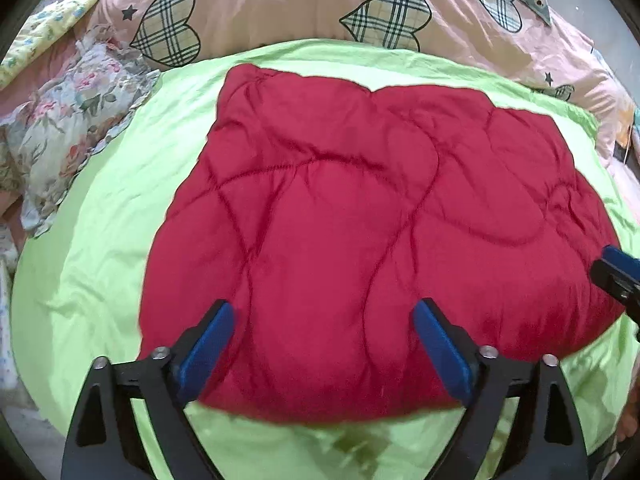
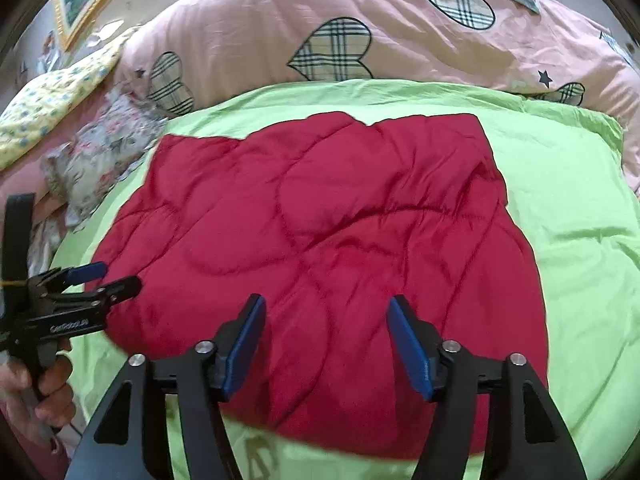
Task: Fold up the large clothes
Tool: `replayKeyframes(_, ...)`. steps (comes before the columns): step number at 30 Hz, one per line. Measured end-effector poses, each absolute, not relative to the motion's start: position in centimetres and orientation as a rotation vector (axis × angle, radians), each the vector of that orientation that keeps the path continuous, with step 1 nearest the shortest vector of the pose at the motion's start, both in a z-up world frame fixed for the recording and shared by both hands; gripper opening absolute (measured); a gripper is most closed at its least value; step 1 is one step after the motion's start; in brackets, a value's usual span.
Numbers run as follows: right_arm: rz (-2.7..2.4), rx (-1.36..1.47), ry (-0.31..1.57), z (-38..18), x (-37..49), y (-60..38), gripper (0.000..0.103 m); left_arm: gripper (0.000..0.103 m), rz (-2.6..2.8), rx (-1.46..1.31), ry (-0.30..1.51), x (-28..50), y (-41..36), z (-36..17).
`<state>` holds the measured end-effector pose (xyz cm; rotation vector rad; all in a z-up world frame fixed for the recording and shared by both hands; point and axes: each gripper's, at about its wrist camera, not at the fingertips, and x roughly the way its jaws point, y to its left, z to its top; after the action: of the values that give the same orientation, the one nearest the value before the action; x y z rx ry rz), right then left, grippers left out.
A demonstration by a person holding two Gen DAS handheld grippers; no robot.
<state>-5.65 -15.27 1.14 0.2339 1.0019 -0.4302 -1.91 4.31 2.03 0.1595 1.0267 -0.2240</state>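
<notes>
The left wrist view is showing a red quilted garment (image 1: pixel 360 232) lying flat and folded on a light green sheet (image 1: pixel 100 264) that is covering the bed. The garment is sitting in the middle of the sheet, and its near edge is coming close to the near edge of the bed. The left hand-held gripper (image 1: pixel 324 312) is hanging over this near edge with its blue pads spread wide apart, and it is pinching nothing. In the right wrist view the right hand-held gripper (image 2: pixel 326 312) is also standing with its fingers spread, over the near part of the garment, and it is gripping no cloth. The left hand-held gripper is appearing there at the left side of the garment. Behind the green sheet, at the far edge of the bed, a pink duvet with checked hearts (image 1: pixel 320 4) is lying bunched up. A floral pillow (image 1: pixel 76 120) is resting at the far left corner, just beside the sheet.
</notes>
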Motion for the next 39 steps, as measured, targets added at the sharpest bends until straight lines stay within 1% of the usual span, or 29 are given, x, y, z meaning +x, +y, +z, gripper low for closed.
replayKeyframes(1, -0.422, 0.231, 1.004, 1.5, -6.2, -14.6, 0.076, 0.095, -0.224, 0.169, 1.028, -2.4, 4.3, 2.1)
replayKeyframes(3, -0.413, 0.23, 1.011, 1.7, -6.9, -13.9, 0.082, 0.095, -0.224, 0.189, 1.041, -3.5, 4.2, 2.2)
replayKeyframes(8, -0.395, 0.217, 1.038, 2.0, -8.7, -11.9, 0.083, 0.095, -0.209, 0.25, 1.04, -5.9, 4.1, 2.8)
replayKeyframes(12, -0.386, 0.204, 1.051, 2.5, -9.7, -10.5, 0.092, 0.095, -0.205, 0.259, 1.037, -7.5, 4.4, 3.5)
replayKeyframes(18, -0.373, 0.174, 1.065, 3.3, -10.4, -8.8, 0.098, 0.096, -0.201, 0.272, 1.016, -9.2, 4.4, 4.8)
replayKeyframes(23, -0.366, 0.156, 1.074, 4.0, -10.7, -8.0, 0.099, 0.097, -0.188, 0.281, 0.992, -10.1, 4.5, 5.9)
replayKeyframes(27, -0.36, 0.162, 1.074, 4.4, -10.9, -7.8, 0.099, 0.101, -0.186, 0.28, 0.975, -10.7, 4.4, 6.7)
replayKeyframes(39, -0.348, 0.154, 1.068, 4.8, -9.8, -7.7, 0.099, 0.101, -0.169, 0.281, 0.968, -10.3, 4.4, 7.4)
